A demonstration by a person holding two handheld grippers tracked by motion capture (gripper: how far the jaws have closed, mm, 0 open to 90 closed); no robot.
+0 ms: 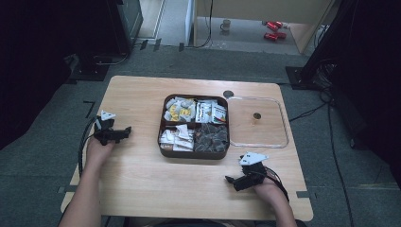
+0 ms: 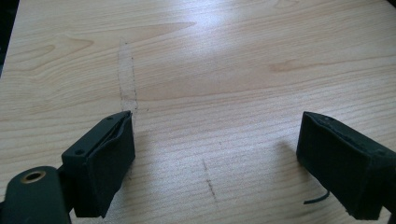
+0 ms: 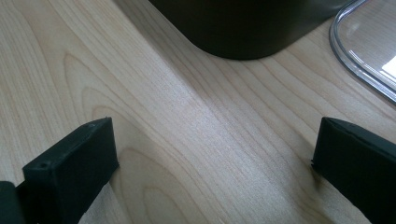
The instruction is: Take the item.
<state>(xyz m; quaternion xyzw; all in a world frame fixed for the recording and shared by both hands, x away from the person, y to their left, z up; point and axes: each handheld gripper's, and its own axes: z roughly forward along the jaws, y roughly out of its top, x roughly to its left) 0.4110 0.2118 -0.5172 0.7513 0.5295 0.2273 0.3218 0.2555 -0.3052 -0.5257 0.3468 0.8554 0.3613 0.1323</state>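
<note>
Resting nearest the camera on the table (image 1: pixel 142 184), the right gripper (image 1: pixel 235 181) is lying with jaws spread and empty, the compartment tray (image 1: pixel 191 153) just beyond it and the clear lid (image 1: pixel 279 142) alongside the tray. Farther left, the left gripper (image 1: pixel 124 132) is also sitting spread and empty. Judged from this layout, the right gripper is nearer the lid, which is lying flat beside the tray's right edge.

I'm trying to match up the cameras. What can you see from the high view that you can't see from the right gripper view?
High view alone: both hands, the left gripper and right gripper, and the snack packets in the tray's four compartments. Right gripper view alone: its own open jaws close up, nothing between them. Both: the wooden table, the dark tray and the clear lid beside it.
</note>
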